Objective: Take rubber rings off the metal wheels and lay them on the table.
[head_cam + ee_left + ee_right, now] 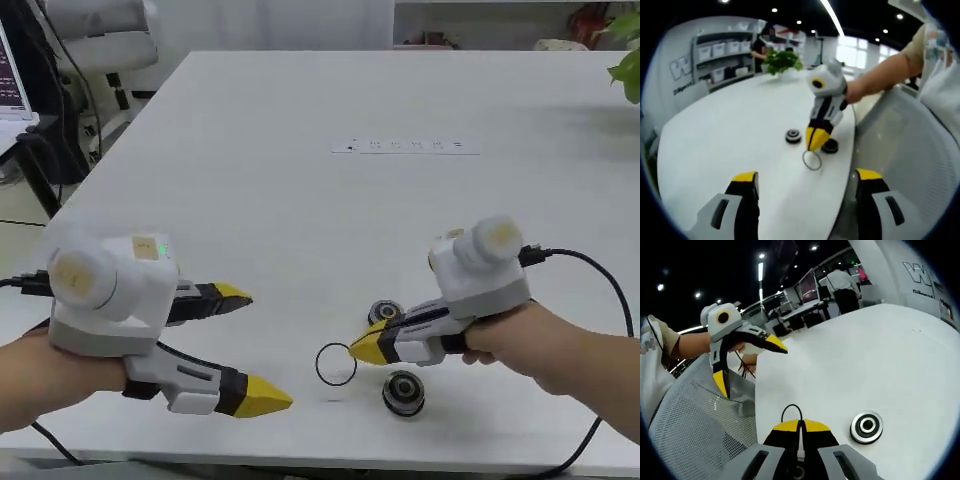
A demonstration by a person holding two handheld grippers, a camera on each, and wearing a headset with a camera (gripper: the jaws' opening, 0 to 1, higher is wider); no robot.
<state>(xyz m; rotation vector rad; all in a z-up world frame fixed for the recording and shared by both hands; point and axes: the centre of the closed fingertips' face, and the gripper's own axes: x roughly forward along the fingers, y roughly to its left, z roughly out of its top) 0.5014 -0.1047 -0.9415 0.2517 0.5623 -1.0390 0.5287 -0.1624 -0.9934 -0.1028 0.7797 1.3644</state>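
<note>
My right gripper [357,352] [801,426] is shut on a thin black rubber ring [317,364] [791,405], which sticks out past its yellow tips low over the white table [300,200]. Two metal wheels lie close by: one [385,312] [867,426] just behind the right gripper, the other [403,391] in front of it. My left gripper [252,346] [806,176] is open at the near left, holding nothing and pointing towards the ring [803,160]. Its view shows the right gripper [815,142] and both wheels [793,135] [830,146].
A small printed label [405,146] lies on the table further back. A green plant [628,62] stands at the far right corner. An office chair [100,40] and cables are off the table's far left. The near table edge runs just below the grippers.
</note>
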